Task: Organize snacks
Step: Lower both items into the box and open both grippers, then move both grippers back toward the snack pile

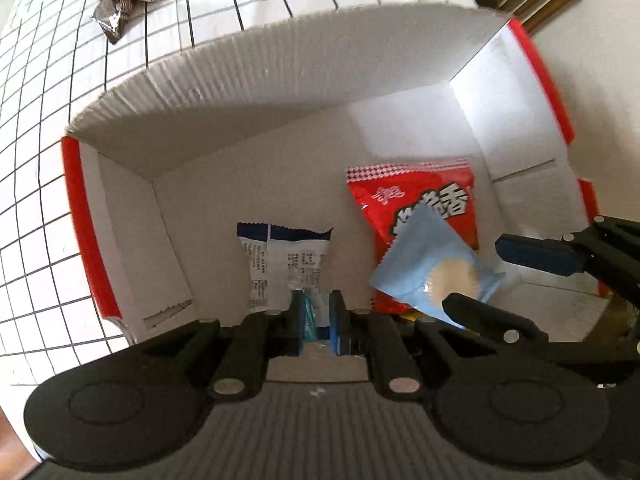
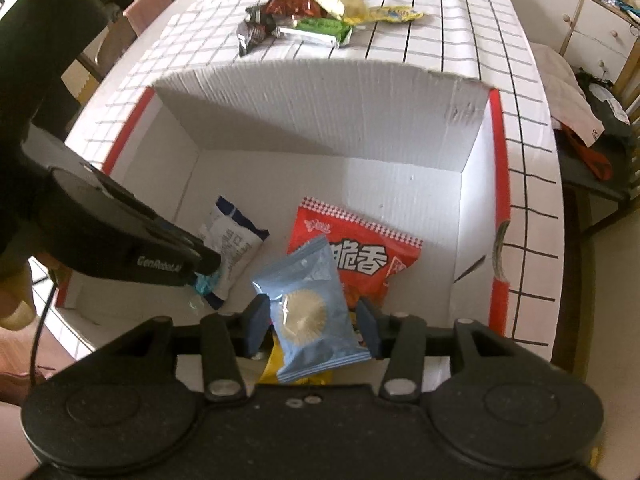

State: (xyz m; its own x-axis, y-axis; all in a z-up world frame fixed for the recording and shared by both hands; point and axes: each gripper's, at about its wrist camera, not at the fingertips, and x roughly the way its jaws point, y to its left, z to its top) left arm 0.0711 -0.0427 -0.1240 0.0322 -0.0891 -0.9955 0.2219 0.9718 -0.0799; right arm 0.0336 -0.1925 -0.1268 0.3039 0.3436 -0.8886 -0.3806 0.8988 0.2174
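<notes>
A white cardboard box (image 1: 280, 92) with red edges stands on the checked tablecloth; it also shows in the right wrist view (image 2: 320, 96). My left gripper (image 1: 316, 316) is shut on the end of a white and navy snack packet (image 1: 288, 264) and holds it inside the box; the same packet shows in the right wrist view (image 2: 236, 248). My right gripper (image 2: 312, 324) is open, with a light blue biscuit packet (image 2: 312, 312) between its fingers, over the box. A red snack bag (image 2: 360, 256) lies on the box floor.
Several loose snacks lie on the tablecloth beyond the box: dark brown wrappers (image 2: 260, 28), a green bar (image 2: 320, 28) and yellow packets (image 2: 360, 8). A yellow packet (image 2: 276, 364) lies under the blue one. Chairs stand at the left (image 2: 148, 12).
</notes>
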